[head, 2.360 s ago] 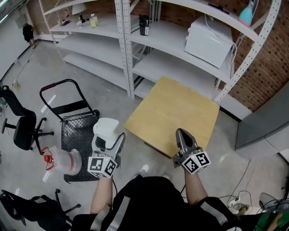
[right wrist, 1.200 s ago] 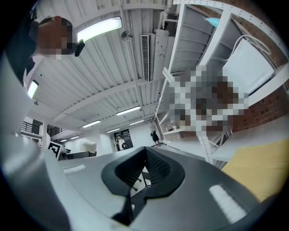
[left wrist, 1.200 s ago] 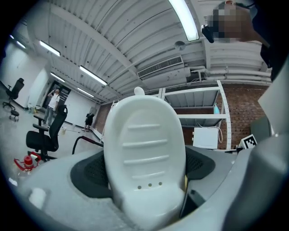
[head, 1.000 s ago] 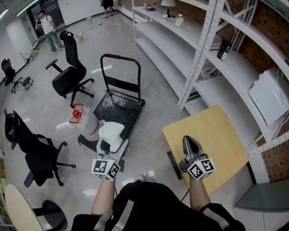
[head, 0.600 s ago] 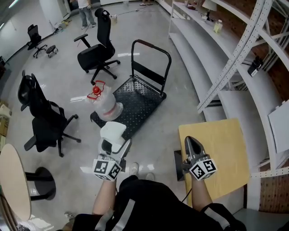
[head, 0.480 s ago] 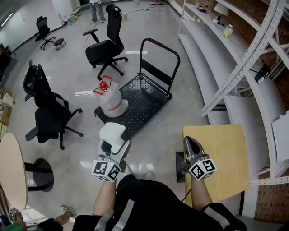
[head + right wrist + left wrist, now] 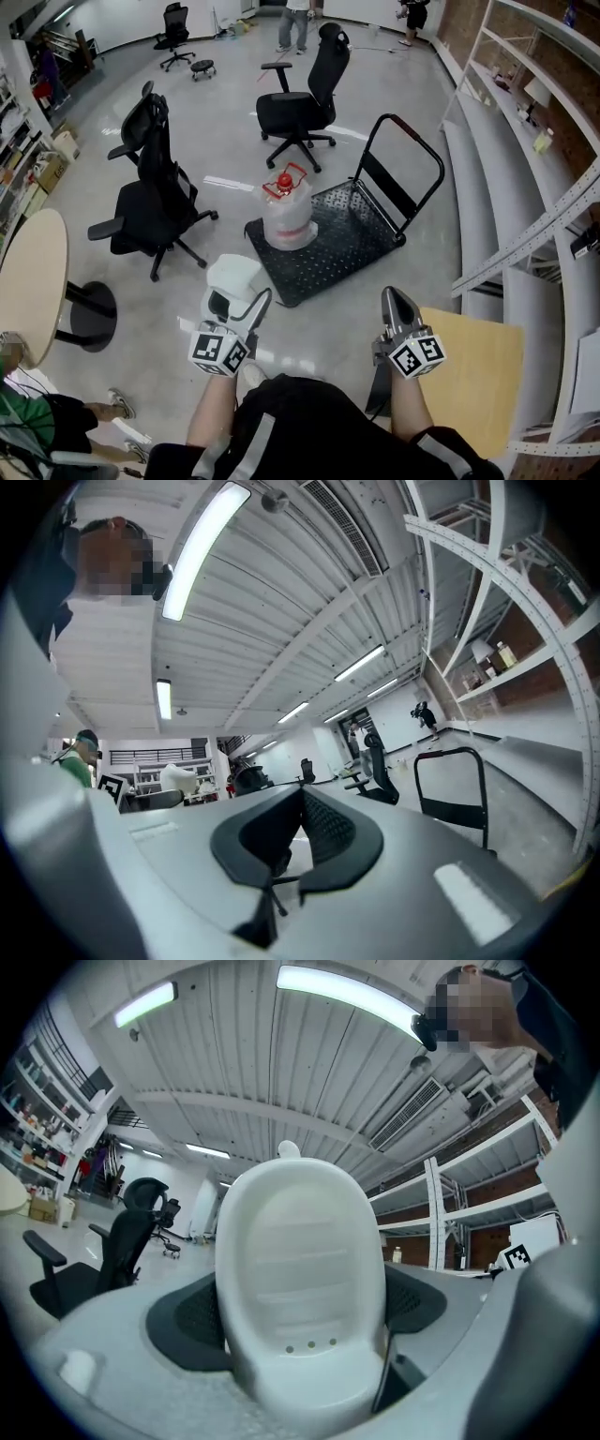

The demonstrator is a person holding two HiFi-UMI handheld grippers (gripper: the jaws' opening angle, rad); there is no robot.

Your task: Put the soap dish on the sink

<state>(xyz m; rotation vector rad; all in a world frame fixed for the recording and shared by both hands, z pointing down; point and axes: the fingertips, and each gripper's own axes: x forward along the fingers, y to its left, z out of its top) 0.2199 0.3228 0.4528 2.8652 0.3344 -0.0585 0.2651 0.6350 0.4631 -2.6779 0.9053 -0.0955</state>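
Observation:
My left gripper [image 7: 235,293] is shut on a white oval soap dish [image 7: 234,277], held out in front of the person's body above the floor. In the left gripper view the soap dish [image 7: 300,1283] stands upright between the jaws and fills the middle, with ridges and three small drain holes showing. My right gripper [image 7: 397,304] points forward beside it, shut with nothing between its dark pads [image 7: 323,832]. No sink is in view.
A black platform trolley [image 7: 347,225] stands ahead with a clear water jug [image 7: 286,211] on it. Black office chairs [image 7: 155,187] stand to the left and behind. A wooden tabletop [image 7: 473,375] lies at right under white shelving [image 7: 506,169]. A round table [image 7: 28,281] is at far left.
The view has swung left, away from the shelving and wooden tabletop toward the open floor, trolley and chairs. Both grippers keep their pose, the left still holding the dish.

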